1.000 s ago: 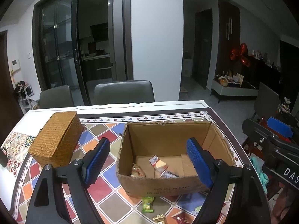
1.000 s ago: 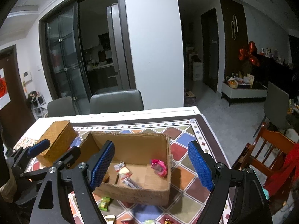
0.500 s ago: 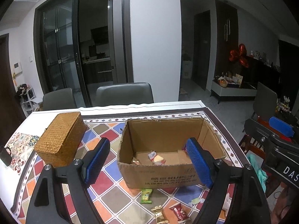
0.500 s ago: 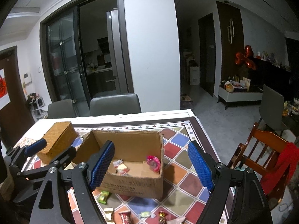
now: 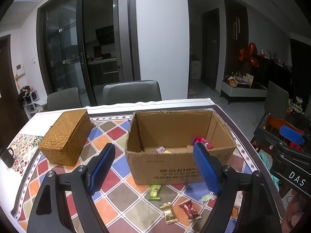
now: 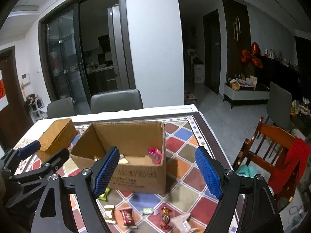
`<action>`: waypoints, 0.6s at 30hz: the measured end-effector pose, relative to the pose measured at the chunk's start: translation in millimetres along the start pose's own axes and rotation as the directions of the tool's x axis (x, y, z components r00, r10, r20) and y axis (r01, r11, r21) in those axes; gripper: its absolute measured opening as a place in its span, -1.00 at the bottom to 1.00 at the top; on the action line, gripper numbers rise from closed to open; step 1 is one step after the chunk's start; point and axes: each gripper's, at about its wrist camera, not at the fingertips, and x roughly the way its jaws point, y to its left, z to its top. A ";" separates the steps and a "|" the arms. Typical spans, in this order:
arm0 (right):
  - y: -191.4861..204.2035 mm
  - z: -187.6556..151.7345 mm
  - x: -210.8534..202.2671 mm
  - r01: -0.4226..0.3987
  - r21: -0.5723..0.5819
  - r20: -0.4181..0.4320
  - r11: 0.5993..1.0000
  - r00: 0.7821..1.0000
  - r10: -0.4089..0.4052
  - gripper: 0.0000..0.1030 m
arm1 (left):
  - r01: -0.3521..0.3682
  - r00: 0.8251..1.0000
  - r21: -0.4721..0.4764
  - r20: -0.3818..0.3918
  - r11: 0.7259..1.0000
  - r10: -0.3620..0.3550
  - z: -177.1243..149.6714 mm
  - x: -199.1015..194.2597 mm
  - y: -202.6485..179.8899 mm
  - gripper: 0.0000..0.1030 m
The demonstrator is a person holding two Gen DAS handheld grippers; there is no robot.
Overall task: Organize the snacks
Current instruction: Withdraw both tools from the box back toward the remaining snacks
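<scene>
An open cardboard box (image 5: 180,167) (image 6: 136,172) stands on the patterned table and holds a few wrapped snacks, among them a pink one (image 6: 155,155) (image 5: 201,141). Loose snacks lie in front of it: a green packet (image 5: 154,192) (image 6: 104,193), a gold candy (image 5: 168,213), a red packet (image 5: 189,209) (image 6: 127,217), a red-gold candy (image 6: 165,217). My left gripper (image 5: 154,172) is open and empty, above the table before the box. My right gripper (image 6: 158,172) is open and empty, to the box's right front.
A woven wicker box (image 5: 66,136) (image 6: 56,137) with a closed lid sits left of the cardboard box. Grey chairs (image 5: 132,93) stand behind the table. A wooden chair (image 6: 272,151) with red cloth stands off the table's right edge. The table edge runs close on the right.
Both grippers have pulled back and up from the box. More of the table front and the loose snacks has come into view. Both stay open.
</scene>
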 end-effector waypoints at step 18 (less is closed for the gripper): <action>4.1 -47.2 17.1 -0.013 -0.032 -0.098 0.999 0.995 0.010 0.47 | -0.001 0.997 0.000 -0.076 1.000 0.001 -48.5 14.0 -1.7 0.53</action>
